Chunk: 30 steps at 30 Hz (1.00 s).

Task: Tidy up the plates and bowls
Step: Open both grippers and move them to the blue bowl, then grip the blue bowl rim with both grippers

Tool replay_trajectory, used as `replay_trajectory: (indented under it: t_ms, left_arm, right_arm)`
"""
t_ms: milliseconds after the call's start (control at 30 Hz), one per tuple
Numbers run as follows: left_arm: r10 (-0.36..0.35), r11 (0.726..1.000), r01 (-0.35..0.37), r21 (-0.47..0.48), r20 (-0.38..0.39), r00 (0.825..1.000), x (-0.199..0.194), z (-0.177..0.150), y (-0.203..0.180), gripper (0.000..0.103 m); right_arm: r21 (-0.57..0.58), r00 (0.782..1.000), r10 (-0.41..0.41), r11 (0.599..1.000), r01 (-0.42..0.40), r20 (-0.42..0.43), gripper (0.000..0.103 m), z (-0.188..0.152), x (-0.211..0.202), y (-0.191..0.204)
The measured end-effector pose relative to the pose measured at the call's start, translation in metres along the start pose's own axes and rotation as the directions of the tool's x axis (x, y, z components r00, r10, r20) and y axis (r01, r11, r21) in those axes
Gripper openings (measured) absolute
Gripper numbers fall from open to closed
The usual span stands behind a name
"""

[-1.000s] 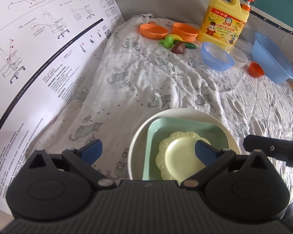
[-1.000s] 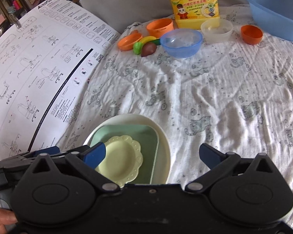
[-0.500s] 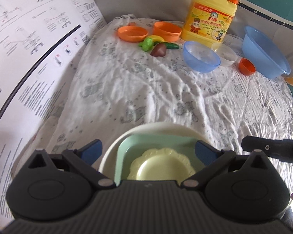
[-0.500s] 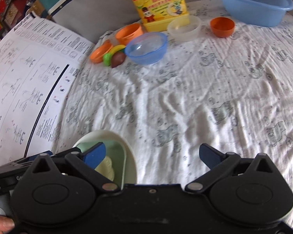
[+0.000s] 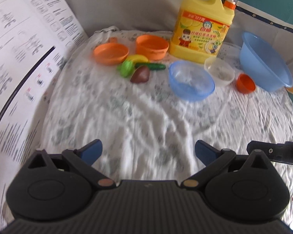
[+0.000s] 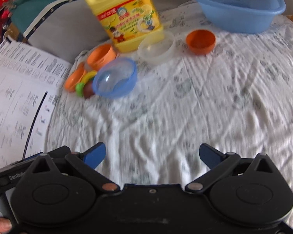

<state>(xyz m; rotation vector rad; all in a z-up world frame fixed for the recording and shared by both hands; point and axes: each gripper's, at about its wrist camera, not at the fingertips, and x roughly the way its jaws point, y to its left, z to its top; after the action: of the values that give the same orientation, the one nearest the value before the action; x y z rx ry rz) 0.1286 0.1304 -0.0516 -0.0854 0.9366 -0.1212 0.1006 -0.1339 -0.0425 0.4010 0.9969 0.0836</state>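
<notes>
both claws are spread wide and empty: the left gripper (image 5: pixel 148 150) and the right gripper (image 6: pixel 152 154) hang side by side over the bare, rumpled cloth (image 5: pixel 146 120), nothing between their blue tips. the bowls sit well ahead at the far edge. from the left wrist view, the blue translucent bowl (image 5: pixel 191 82) is at about 1 o'clock, with the small clear bowl (image 5: pixel 219 71) just beside it at its far right and the little orange cup (image 5: pixel 245 83) further toward 2 o'clock, right by the big blue basin (image 5: pixel 263 62). at 11 to 12 o'clock lie the orange plate (image 5: pixel 111 54) and the orange bowl (image 5: pixel 152 46), with toy vegetables (image 5: pixel 138 68) crowded in front of them and the yellow detergent jug (image 5: pixel 202 25) standing behind. i'd guess all of this is thin plastic: light, fairly stiff, smooth and a bit slippery, not fragile, but apt to skid on the loose cloth if nudged. the rim is the place to take hold, one finger inside and one outside the wall; the blue bowl's near rim looks the most open, whereas the orange plate is shallow and hemmed in by the toys. the picture is smeared, so finer detail escapes me.
</notes>
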Motion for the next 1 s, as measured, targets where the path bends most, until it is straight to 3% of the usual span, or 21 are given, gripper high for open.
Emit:
replay_trajectory:
  t_ms: [400,567,700,833,933,1000]
  left_arm:
    - [0.015,1.000,-0.015,0.019,0.011,1.000,0.058,0.077,-0.020,0.103]
    - [0.031,0.999,-0.031,0.028,-0.007,0.999,0.084,0.094,-0.027,0.102]
    - [0.035,0.999,-0.035,0.028,-0.021,0.999,0.100,0.101,-0.033,0.082]
    - [0.027,0.998,-0.026,0.054,-0.030,0.999,0.112,0.103,-0.043,0.066]
    - [0.009,0.997,-0.005,0.077,-0.051,0.999,0.120,0.102,-0.051,0.046]
    - [-0.009,0.995,0.015,0.094,-0.064,0.998,0.123,0.101,-0.057,0.024]
  right_arm:
    - [0.113,0.999,0.049,0.992,-0.048,-0.001,0.103,0.085,0.045,-0.004]
    - [0.108,0.998,0.059,0.993,-0.058,-0.007,0.087,0.105,0.069,0.006]
    - [0.090,0.998,0.067,0.994,-0.065,-0.022,0.071,0.115,0.089,0.013]
    - [0.064,0.997,0.063,0.996,-0.060,-0.038,0.040,0.118,0.108,0.019]
    - [0.069,0.996,0.069,0.995,-0.066,-0.053,0.022,0.118,0.118,0.020]
    - [0.072,0.996,0.074,0.995,-0.070,-0.056,0.012,0.116,0.122,0.019]
